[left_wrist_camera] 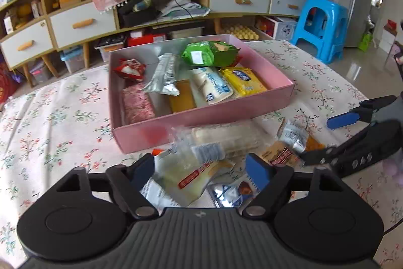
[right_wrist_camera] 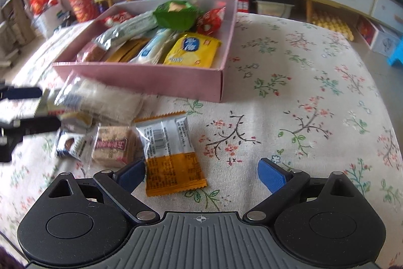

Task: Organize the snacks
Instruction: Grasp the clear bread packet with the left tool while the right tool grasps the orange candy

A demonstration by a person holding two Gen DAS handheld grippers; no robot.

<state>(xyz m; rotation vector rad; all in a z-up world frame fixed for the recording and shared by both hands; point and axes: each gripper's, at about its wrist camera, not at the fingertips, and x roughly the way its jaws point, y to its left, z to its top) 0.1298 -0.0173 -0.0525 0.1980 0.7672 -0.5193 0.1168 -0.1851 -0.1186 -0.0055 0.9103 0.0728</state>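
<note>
Right gripper [right_wrist_camera: 201, 174], jaws spread, straddles the orange-and-silver snack packet [right_wrist_camera: 171, 153], long axis running toward the pink box [right_wrist_camera: 151, 82]; left gripper [left_wrist_camera: 201, 168] also spread.

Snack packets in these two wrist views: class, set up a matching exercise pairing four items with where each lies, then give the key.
Items:
1. green packet
2. yellow packet
3. orange-and-silver packet
4. clear cracker pack

Places:
A. tablecloth, between right gripper fingers
B. tablecloth, just outside the pink box
C. box, far end
D. box, near right corner

Pairs: 1-C, 2-D, 3-A, 4-B
</note>
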